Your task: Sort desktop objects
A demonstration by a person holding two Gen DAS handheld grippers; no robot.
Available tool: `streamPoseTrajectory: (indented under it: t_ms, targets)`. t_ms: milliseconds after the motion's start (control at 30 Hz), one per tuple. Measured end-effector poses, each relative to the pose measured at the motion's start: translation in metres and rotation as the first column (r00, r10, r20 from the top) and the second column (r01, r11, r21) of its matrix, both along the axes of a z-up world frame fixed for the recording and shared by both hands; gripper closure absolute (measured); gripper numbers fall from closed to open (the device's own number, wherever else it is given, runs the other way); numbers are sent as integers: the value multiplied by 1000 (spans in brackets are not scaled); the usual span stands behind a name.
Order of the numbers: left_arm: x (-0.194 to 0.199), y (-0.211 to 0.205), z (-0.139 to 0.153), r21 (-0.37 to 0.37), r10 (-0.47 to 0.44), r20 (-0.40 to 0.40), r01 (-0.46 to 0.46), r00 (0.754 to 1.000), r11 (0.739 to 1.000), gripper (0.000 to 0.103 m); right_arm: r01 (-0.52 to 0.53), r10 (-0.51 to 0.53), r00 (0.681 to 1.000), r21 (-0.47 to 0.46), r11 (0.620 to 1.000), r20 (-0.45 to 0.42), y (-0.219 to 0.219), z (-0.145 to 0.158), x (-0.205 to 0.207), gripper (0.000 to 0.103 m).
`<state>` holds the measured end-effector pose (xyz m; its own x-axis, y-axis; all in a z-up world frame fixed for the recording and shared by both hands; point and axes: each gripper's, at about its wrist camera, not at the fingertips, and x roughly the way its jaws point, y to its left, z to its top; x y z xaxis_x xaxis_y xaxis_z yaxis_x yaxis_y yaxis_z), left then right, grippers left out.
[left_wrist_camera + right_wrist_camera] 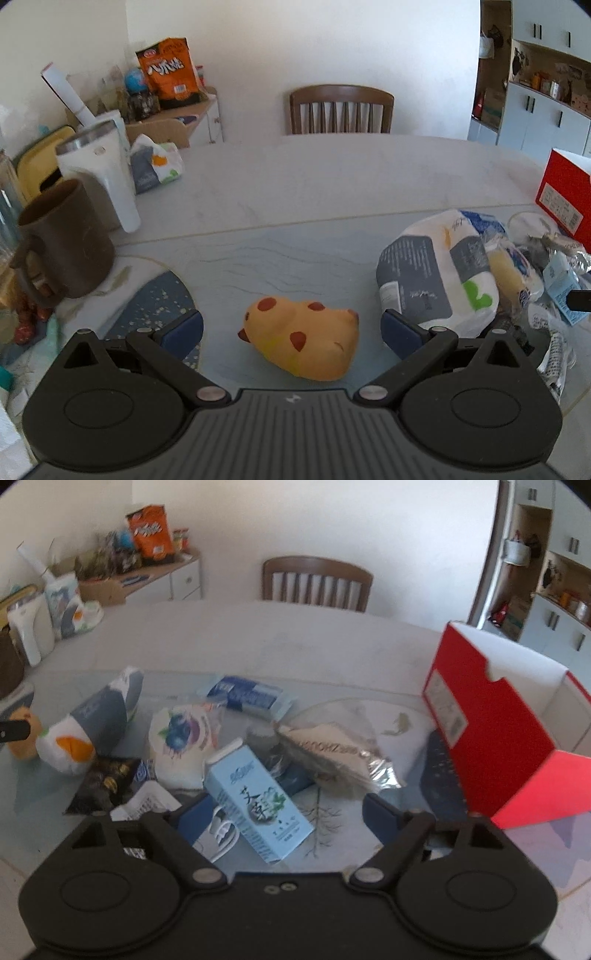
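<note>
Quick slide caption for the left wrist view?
Open left gripper poised over spotted yellow toy, tissue pack alongside.

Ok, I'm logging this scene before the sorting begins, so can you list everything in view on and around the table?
toy animal: 1, yellow with brown spots, between the left gripper's open fingers
tissue packs: 2, white and grey, one right of the toy, one far left
light blue carton: 1, lying between the right gripper's fingers
red box: 1, open, white inside, table's right side
silver foil bag: 1, beyond the carton
blueberry packet: 1, white, mid-pile
brown mug: 1, left edge
white jug: 1, behind the mug
chair: 1, brown, far side
orange snack bag: 1, on the side cabinet
left gripper: black, open
right gripper: black, open
</note>
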<state>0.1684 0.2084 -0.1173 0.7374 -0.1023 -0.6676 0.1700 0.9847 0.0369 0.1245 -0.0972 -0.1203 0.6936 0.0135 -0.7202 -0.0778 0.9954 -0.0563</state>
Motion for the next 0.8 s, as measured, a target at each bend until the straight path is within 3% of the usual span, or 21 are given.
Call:
streamPoseTrajectory:
  t_ms: [200, 367, 433, 633, 800]
  targets:
    - [8, 2, -7, -41, -20, -39, 18, 999, 999, 9, -43, 43, 999, -3, 999, -27, 6, -9, 9, 25]
    - [11, 1, -9, -43, -30, -53, 28, 998, 999, 27, -88, 88, 995, 13, 996, -38, 9, -9, 12, 41]
    - [11, 0, -10, -25, -24, -56, 23, 998, 999, 30, -88, 89, 995, 17, 996, -40, 9, -8, 13, 43]
    - [11, 1, -9, -26, -20, -60, 18, 998, 999, 34, -93, 93, 995, 16, 996, -41, 9, -5, 12, 53]
    - [4, 2, -7, -39, -7, -59, 4, 998, 999, 36, -96, 97, 995, 24, 995, -34, 4, -2, 8, 72]
